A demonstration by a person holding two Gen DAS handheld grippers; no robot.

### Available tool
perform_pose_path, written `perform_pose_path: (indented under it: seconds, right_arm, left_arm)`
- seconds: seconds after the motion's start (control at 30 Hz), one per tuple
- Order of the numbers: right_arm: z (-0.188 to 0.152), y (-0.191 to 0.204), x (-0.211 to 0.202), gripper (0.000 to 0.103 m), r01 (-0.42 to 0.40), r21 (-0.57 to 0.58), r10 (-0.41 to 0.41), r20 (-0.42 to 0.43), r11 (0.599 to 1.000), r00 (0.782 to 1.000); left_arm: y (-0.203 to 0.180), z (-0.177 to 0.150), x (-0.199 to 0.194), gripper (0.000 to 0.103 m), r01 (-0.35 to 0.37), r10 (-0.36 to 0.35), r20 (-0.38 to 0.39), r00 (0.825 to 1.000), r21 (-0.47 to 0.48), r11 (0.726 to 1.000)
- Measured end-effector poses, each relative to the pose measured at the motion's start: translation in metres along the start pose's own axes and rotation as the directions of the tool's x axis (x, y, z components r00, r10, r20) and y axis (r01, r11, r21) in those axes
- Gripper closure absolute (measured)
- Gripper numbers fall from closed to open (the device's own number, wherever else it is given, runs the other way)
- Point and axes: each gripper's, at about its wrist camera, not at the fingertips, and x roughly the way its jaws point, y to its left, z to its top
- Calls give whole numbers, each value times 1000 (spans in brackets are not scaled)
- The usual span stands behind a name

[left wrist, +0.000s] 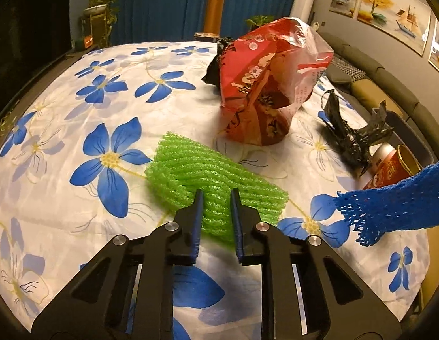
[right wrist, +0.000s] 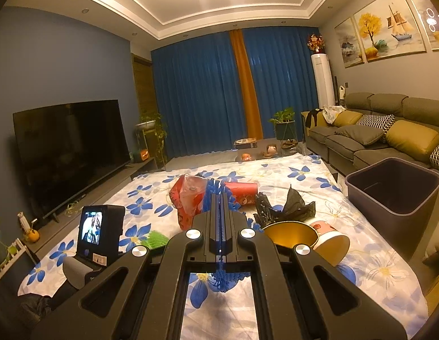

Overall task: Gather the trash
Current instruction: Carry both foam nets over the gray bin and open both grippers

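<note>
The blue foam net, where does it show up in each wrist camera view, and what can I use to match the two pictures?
Left wrist view: the blue foam net reaches in from the right edge, off the cloth.
Right wrist view: it is clamped between the right gripper fingers at centre, fraying out at the tip and below.
Shared landmark: the red plastic bag on the flowered cloth.
</note>
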Motion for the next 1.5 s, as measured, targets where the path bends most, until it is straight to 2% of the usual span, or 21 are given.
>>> perform_pose_path:
  seconds: [0.13,0.33,0.63,0.9,1.27,1.5]
  right_arm:
    - [1,0,-4,101,5,-3,-5,6,1000,1000]
    - [3,0,-7,101,6,-5,-6,13,1000,1000]
    - [14,3,-14,101,-9,-18,10,35,1000,999]
    - [30,0,-21,101,-16,-18,17,62,1000,998]
    - [58,-25,-30,102,-1,-20,3,105,1000,995]
    - [75,-66,-41,102,66,8,-66,143,998,987]
  left_arm:
    - [4,-1,-7,89,48,-48,31,998,-15,999]
    - [9,-6,-29,91,63,-60,104,993,-33,997]
    - [-4,4,-73,91,91,-88,211,973,-2,996]
    - [-22,17,-101,91,107,-111,273,956,29,994]
    - [-81,47,-120,91,145,-182,320,930,135,980]
    - [-133,69,-115,91,178,-239,321,917,207,962]
